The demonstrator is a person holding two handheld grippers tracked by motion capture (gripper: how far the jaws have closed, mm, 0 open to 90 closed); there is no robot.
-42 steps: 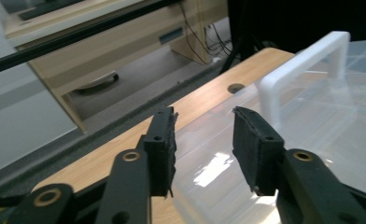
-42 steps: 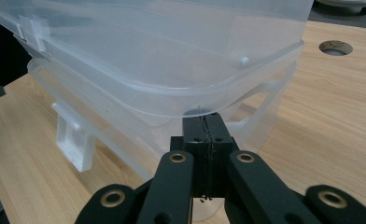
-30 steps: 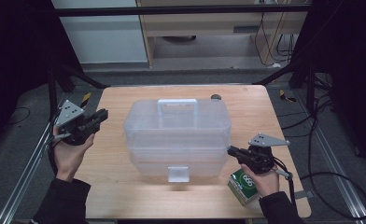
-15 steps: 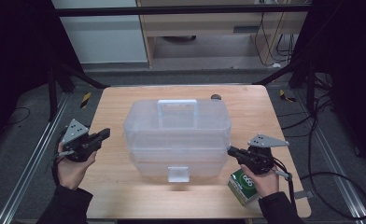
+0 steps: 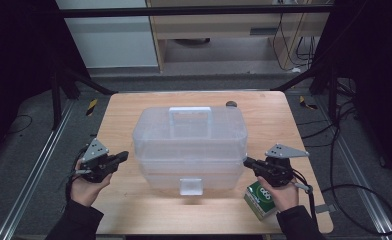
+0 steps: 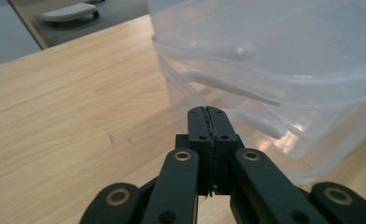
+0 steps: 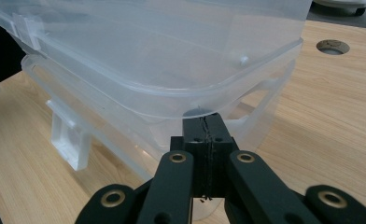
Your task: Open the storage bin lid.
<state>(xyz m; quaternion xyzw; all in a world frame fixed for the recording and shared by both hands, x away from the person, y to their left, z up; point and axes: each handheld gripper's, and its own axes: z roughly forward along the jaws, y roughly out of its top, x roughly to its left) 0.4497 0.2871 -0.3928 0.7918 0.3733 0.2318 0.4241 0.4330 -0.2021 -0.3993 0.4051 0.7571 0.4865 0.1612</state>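
Down has come the left gripper [image 5: 115, 158] since a second ago: it hung higher beside the bin and now sits low by the table's 9 o'clock edge, pointing at the bin's left flank, while the right gripper [image 5: 250, 162] has kept its place. Its jaws had a small gap then and have just closed, with nothing between them.

Largest is the wooden table [image 5: 134, 115], with a round cable hole [image 7: 332, 46] near its 1 o'clock corner. At its centre stands the clear plastic storage bin [image 5: 190, 135], lid on, a handle moulded into the lid toward 12 o'clock and a white latch [image 5: 190, 186] at 6 o'clock. No writing shows on it.

In the right gripper view the shut, empty jaws sit just under the lid's rim at the bin's 3 o'clock side; whether they touch it I cannot tell.

Smallest is a green box [image 5: 260, 199] at 5 o'clock, under the right hand [image 5: 282, 192]; its white logo is too small to read.
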